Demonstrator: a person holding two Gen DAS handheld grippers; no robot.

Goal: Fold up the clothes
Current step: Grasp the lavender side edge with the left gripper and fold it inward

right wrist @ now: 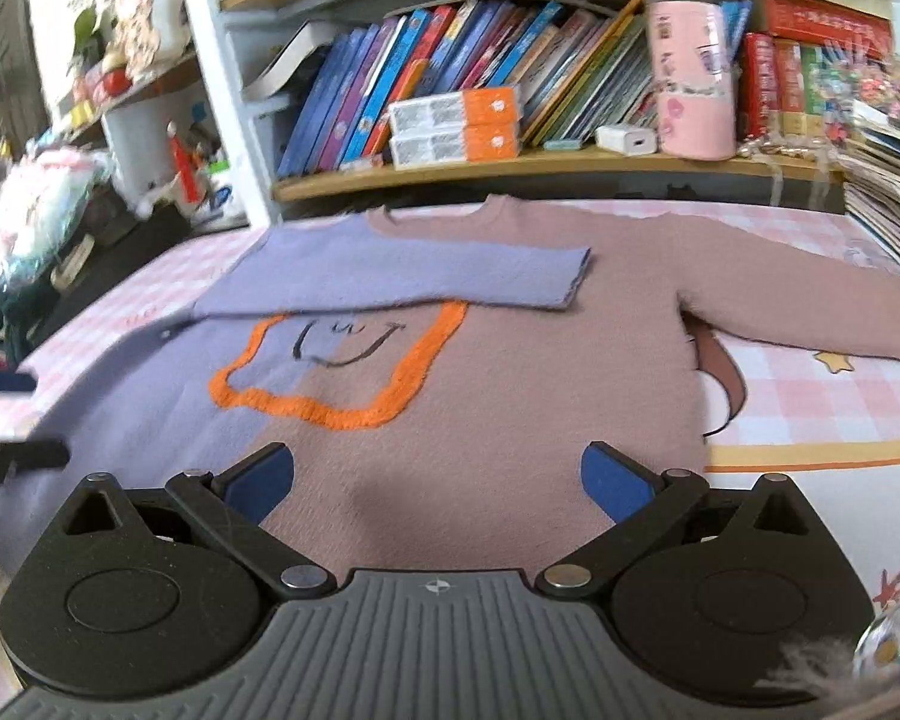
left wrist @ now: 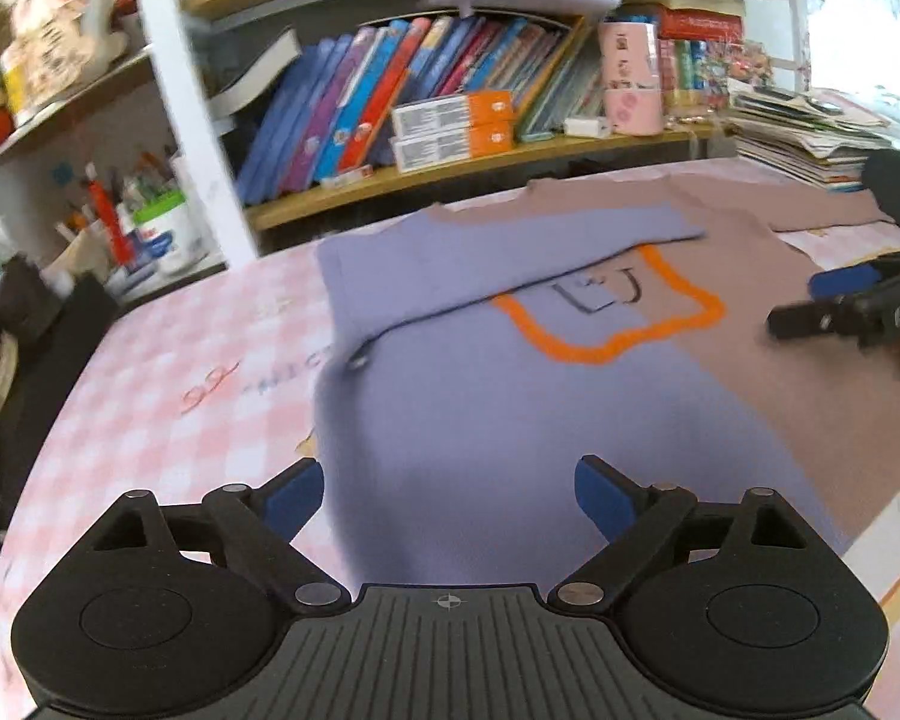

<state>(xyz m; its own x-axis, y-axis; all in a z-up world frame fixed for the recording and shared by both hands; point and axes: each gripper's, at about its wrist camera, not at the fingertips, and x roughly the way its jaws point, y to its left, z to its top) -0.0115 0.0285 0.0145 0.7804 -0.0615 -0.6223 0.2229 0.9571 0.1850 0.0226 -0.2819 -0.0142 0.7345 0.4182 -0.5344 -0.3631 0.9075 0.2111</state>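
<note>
A two-tone sweater [right wrist: 510, 372], lilac on the left half and dusty pink on the right, lies flat on the checked tablecloth [left wrist: 168, 360]; it also shows in the left wrist view [left wrist: 510, 396]. An orange outlined patch [right wrist: 336, 372] sits on its chest. The lilac sleeve [right wrist: 402, 276] is folded across the chest. The pink sleeve [right wrist: 810, 300] lies stretched out to the right. My left gripper [left wrist: 447, 492] is open and empty above the lilac hem. My right gripper [right wrist: 438, 474] is open and empty above the pink hem, and shows at the right in the left wrist view [left wrist: 840, 306].
A wooden bookshelf [right wrist: 510, 162] with books, orange boxes [right wrist: 456, 129] and a pink container [right wrist: 693, 78] runs behind the table. A stack of magazines [right wrist: 888, 192] sits at the far right. Jars and clutter [left wrist: 120, 222] stand left of the table.
</note>
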